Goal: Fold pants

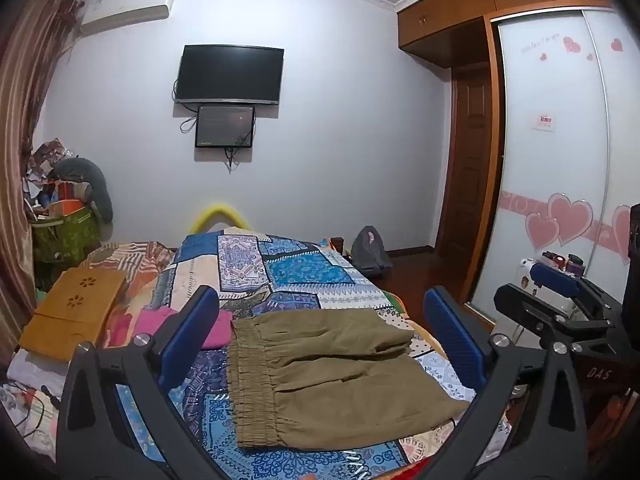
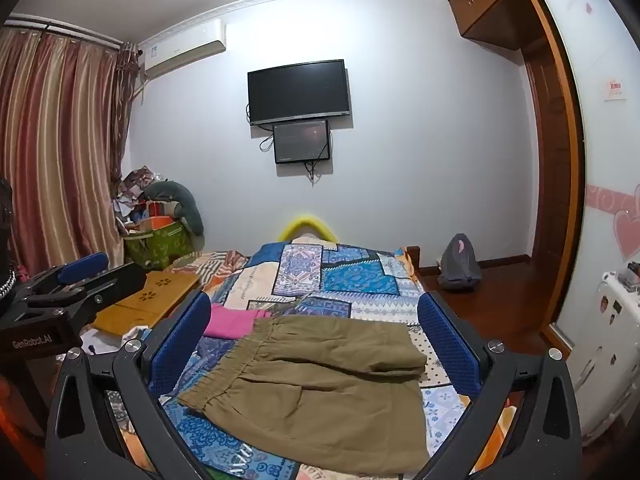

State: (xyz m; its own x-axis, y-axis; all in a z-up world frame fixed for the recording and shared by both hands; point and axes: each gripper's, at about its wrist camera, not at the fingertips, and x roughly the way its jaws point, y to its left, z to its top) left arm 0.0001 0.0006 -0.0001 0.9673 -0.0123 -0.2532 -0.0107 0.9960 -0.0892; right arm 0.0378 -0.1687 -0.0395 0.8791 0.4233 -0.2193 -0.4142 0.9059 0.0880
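Olive-brown pants (image 1: 332, 376) lie folded on the patchwork bedspread (image 1: 288, 264), elastic waistband to the left. They also show in the right wrist view (image 2: 320, 384). My left gripper (image 1: 320, 332) is open and empty, held above the near edge of the pants, its blue pads (image 1: 192, 332) wide apart. My right gripper (image 2: 316, 336) is open and empty too, above the pants. The right gripper also shows at the right of the left wrist view (image 1: 556, 280). The left gripper shows at the left of the right wrist view (image 2: 80, 268).
A folded pink garment (image 1: 216, 328) lies just left of the pants. A yellow wooden lap tray (image 1: 76, 308) sits on the bed's left side. A grey backpack (image 1: 370, 254) is on the floor by the wall. A wardrobe (image 1: 560, 160) stands at the right.
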